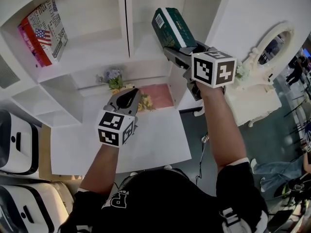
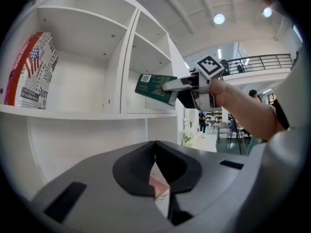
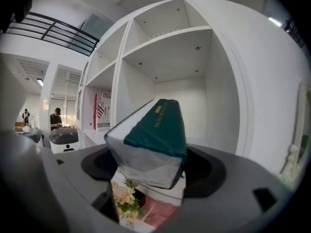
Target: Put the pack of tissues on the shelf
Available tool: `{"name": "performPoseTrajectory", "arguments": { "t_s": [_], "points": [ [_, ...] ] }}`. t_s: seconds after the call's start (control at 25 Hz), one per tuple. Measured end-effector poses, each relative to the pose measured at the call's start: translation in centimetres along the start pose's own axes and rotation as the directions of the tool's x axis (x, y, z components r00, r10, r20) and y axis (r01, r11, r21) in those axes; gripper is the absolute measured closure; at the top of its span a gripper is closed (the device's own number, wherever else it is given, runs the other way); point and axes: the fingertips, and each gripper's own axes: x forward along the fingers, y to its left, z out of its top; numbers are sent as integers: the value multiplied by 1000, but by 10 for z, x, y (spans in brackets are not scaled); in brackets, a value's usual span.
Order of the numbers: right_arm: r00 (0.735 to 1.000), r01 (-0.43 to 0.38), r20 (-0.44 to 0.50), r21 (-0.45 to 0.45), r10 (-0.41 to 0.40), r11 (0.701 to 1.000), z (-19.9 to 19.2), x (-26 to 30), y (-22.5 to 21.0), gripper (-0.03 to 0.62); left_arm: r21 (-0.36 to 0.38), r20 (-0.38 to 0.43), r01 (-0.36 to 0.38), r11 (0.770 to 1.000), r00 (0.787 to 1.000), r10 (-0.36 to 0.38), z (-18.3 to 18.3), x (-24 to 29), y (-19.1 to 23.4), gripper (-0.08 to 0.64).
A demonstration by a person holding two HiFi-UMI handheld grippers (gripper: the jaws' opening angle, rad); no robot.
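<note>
Right gripper (image 3: 150,176): jaws spread wide and clamped on the pack of tissues (image 3: 154,132), whose clear-wrapped end faces the camera, dark green face up.
Pack position: raised in the air and tilted, in front of the right-hand column of the white shelf (image 1: 87,57), resting on no board.
Left gripper (image 1: 127,98): jaws together with nothing between them, held lower, above the white table (image 1: 155,140).
Table, by the shelf: flowers (image 1: 114,79) with a pink mat (image 1: 158,95) just beside them.
Left compartment: 1 flag-printed book (image 1: 43,30), standing.
Right of shelf: white-framed mirror (image 1: 272,47).
</note>
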Motion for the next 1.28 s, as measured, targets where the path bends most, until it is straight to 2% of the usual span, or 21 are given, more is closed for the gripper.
{"name": "performPoseTrajectory", "arguments": {
  "t_s": [0.36,0.72,0.96,1.28],
  "points": [
    [996,41,-78,-16,-42,999,16,54,-22,202,-14,-7,-3,1000,1000,2,-4,-2,0,546],
    [981,79,-185,75,-64,994,2,88,-37,201,-24,-12,-33,999,999,33,-9,-9,7,546],
    [976,123,-188,56,-110,991,-4,89,-35,192,-32,-21,-40,999,999,39,-14,-11,11,546],
    [981,127,-156,48,-118,991,-6,83,-31,189,-37,-24,-29,999,999,28,-17,-6,10,546]
  ]
}}
